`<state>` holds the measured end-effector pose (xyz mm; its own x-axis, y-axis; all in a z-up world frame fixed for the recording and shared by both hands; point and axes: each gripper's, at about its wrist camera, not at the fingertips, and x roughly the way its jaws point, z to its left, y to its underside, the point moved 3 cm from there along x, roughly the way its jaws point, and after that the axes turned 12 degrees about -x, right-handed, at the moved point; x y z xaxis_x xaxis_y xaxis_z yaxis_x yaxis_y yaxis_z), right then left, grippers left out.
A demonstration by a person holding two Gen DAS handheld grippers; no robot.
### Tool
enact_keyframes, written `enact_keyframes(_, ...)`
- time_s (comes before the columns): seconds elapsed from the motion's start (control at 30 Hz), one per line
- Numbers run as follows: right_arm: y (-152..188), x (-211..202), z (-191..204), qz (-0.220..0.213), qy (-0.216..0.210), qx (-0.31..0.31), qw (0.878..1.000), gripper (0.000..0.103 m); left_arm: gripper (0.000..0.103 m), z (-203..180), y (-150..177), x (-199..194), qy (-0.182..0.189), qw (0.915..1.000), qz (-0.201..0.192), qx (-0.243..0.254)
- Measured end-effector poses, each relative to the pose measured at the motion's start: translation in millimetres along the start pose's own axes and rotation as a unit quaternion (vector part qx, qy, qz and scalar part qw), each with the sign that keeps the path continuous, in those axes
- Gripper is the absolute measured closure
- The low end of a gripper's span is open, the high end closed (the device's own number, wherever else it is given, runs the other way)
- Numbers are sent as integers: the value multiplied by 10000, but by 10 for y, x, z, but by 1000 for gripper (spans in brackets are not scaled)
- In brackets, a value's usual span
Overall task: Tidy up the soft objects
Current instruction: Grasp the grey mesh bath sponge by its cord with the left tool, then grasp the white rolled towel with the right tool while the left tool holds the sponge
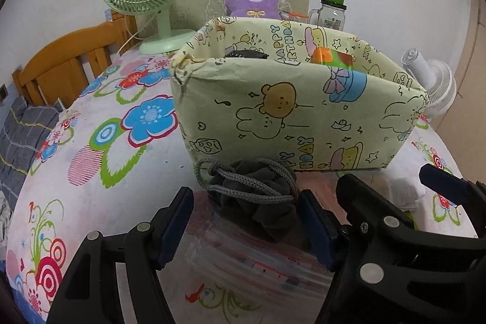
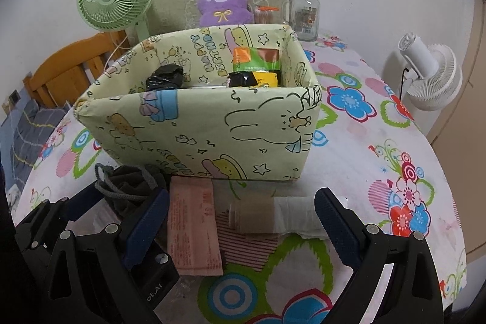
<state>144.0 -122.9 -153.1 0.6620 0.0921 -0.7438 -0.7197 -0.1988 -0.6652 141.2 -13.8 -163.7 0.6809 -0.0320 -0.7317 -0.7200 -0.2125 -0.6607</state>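
Soft stuff sat on a bench under a glossy flower-print cloth (image 2: 349,141). Dark grey drawstring pouch (image 1: 258,196), limp fleece-like fabric with a braided cord, lay bunched just in front of the box (image 1: 288,117). The box was rectangular, open-topped, wrapped in pale yellow-green cartoon paper reading "HAPPY BIRTHDAY"; crinkly snack packets (image 2: 255,66) and a black plastic bundle (image 2: 165,76) stood inside. Beside the pouch lay a flat pink printed packet (image 2: 194,230), text too small to read, then a beige roll with white wrap (image 2: 273,216) on a striped sheet.

Left gripper (image 1: 246,226) pointed steeply down, blue-padded fingers (image 1: 174,226) partly open either side of the pouch; the right pad looked near it, contact unclear, nothing gripped. Right gripper (image 2: 240,230) sat at the same tilt, fingers wide open around the pink packet and roll, holding nothing. In the right wrist view the left gripper's body read "ot.AI".
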Motion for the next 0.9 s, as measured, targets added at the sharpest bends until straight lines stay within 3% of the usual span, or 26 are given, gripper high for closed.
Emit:
enact_keyframes(0.1, -2, 37, -32, 42, 11, 52, 10000, 5, 32, -22, -5, 45, 26, 10000, 47, 8)
enact_keyframes(0.17, -7, 60, -45, 56, 2, 77, 10000, 5, 41, -40, -7, 66, 70, 10000, 63, 11)
enact_keyframes(0.43, -21, 95, -39, 45, -92, 95, 9999, 5, 54, -73, -8, 50, 183, 9998, 16, 37)
enact_keyframes(0.9, 66, -173, -252, -212, -125, 289, 9993, 5, 58, -266, 73, -322, 158, 9990, -368, 184)
